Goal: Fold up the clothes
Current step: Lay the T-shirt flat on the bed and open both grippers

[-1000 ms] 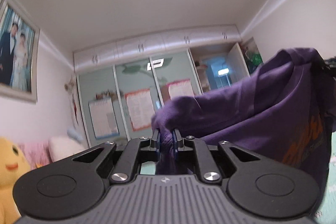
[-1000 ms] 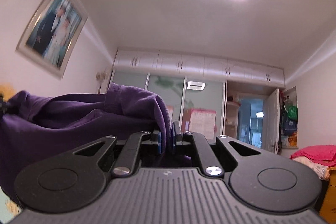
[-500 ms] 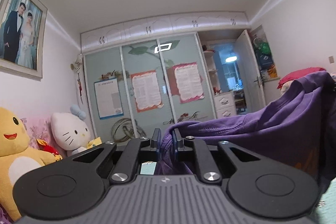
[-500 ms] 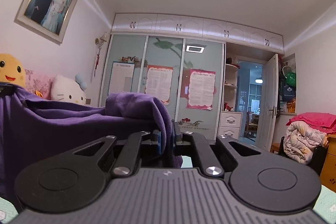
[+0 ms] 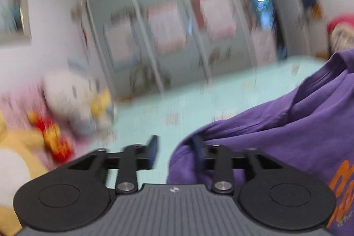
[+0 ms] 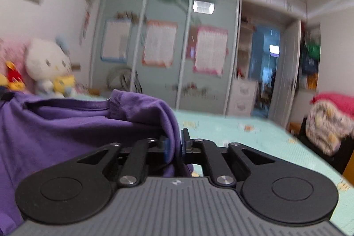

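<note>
The left gripper point(image 5: 174, 150), clamped on the purple cotton garment point(image 5: 276, 136) half a second ago, now stands with jaws spread; cloth drapes only over its 3 o'clock finger. Both cameras have pitched down, bringing the pale green patterned bedsheet point(image 6: 243, 136) into view. The right gripper point(image 6: 176, 144) has parted slightly around the fold.

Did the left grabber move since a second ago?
Yes. The left gripper has tipped downward: the wardrobe doors now sit higher in its view, with the bed sheet showing. Its jaws have also opened.
</note>
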A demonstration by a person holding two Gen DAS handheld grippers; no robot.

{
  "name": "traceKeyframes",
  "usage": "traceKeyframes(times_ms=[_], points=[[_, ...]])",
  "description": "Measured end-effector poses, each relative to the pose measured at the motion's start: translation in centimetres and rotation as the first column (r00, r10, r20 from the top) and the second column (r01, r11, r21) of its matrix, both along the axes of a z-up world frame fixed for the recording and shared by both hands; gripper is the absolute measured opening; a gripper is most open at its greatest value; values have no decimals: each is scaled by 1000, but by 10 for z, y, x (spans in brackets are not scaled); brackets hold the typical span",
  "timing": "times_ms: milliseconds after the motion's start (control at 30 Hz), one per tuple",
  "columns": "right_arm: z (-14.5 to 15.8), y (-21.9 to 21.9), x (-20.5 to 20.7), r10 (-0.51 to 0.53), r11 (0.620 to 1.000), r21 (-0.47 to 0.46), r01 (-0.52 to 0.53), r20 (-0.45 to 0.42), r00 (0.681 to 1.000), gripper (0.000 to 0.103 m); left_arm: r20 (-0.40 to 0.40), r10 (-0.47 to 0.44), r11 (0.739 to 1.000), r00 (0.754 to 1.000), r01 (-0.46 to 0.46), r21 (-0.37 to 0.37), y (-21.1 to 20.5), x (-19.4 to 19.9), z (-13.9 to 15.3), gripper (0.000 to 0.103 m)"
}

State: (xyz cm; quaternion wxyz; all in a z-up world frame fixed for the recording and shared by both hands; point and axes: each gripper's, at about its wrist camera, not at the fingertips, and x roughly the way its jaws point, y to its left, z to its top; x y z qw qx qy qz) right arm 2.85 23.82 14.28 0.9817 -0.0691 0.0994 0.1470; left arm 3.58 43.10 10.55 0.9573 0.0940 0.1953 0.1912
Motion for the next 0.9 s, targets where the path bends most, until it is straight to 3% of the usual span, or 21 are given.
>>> traceKeyframes(times_ms=[33,100,167,200,333,467,600,667,733,800,867,900], points=[[-12,7,27,-12,1000,6,12,-72,997,28,-50,23,999,998,-24,-22,7,18,-12,43],[-39,8,63,-50,998,34,60,-235,971,31,-152,66,995,986,-76,-61,20,54,-37,40],[-69,-2,62,-74,992,77,103,-313,947,34,-160,-3,989,987,-21,-149,20,28,-63,40],[-84,-9,46,-79,991,84,109,-299,951,37,-163,-46,983,986,16,-184,15,8,-77,41],[-127,-43,-12,-104,977,142,159,-331,938,63,-219,-196,941,956,120,-318,-4,-80,-128,41],[-164,-77,-69,-126,953,206,221,-396,910,66,-230,-266,908,936,163,-385,-17,-156,-154,46],[-202,-112,-126,-141,921,264,286,-460,877,76,-241,-264,864,934,118,-489,-18,-179,-167,58],[-220,-129,-154,-145,902,291,319,-491,859,76,-247,-284,840,926,116,-530,-21,-174,-175,58],[-231,-127,-153,-102,892,329,309,-520,848,76,-256,-291,829,922,109,-549,-29,-167,-183,59],[-240,-115,-147,-74,898,329,293,-544,836,76,-280,-265,834,923,74,-547,-38,-159,-191,59],[-247,-103,-139,-70,904,311,293,-571,818,74,-291,-249,830,924,48,-556,-41,-146,-194,52],[-250,-98,-134,-73,906,301,297,-582,810,64,-293,-243,827,925,40,-561,-43,-140,-197,44]])
